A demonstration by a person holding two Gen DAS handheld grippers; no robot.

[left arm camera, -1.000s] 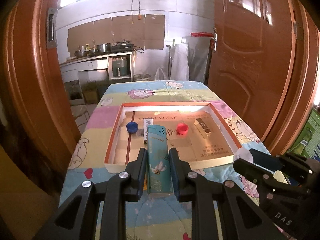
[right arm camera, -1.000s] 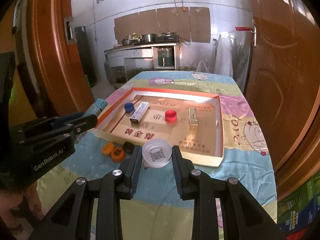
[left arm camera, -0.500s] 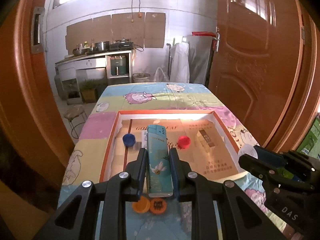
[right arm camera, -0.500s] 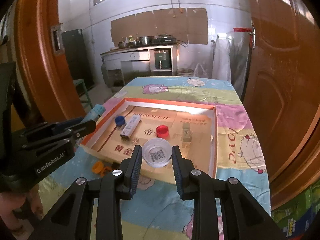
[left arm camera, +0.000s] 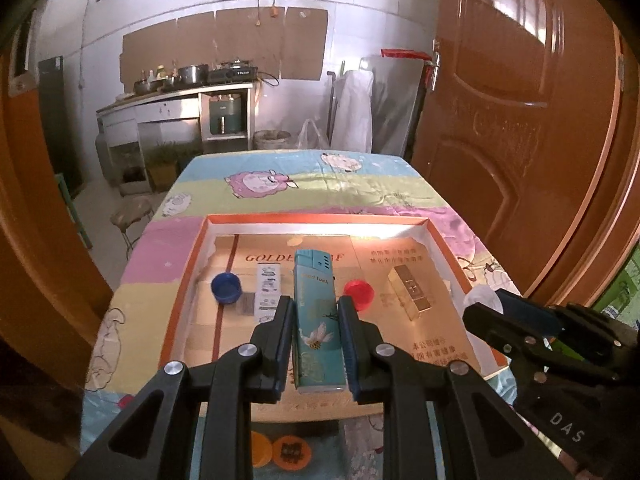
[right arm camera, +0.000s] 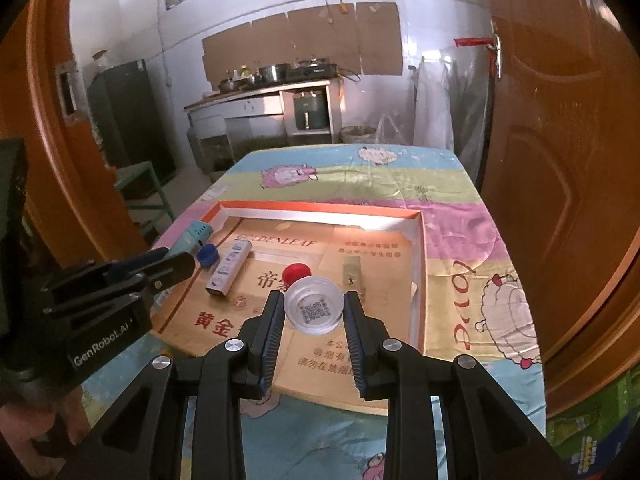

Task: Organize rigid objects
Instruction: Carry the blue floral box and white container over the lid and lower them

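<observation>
My left gripper (left arm camera: 316,312) is shut on a teal lighter (left arm camera: 318,320) and holds it above the near part of the orange-rimmed cardboard tray (left arm camera: 180,300). My right gripper (right arm camera: 314,312) is shut on a clear plastic lid (right arm camera: 314,310) with a QR code, above the tray (right arm camera: 420,280). In the tray lie a blue cap (left arm camera: 226,288), a white lighter (left arm camera: 267,288), a red cap (left arm camera: 359,290) and a gold lighter (left arm camera: 412,292). The left gripper also shows in the right wrist view (right arm camera: 176,260), and the right gripper in the left wrist view (left arm camera: 486,312).
Two orange caps (left arm camera: 280,450) lie on the cartoon tablecloth (left arm camera: 320,188) before the tray's near edge. Brown doors (left arm camera: 520,120) stand on the right and a wooden frame on the left. A kitchen counter (left arm camera: 176,100) stands at the back.
Both grippers have risen and moved forward over the tray with their loads. The orange caps now lie below the left gripper.
</observation>
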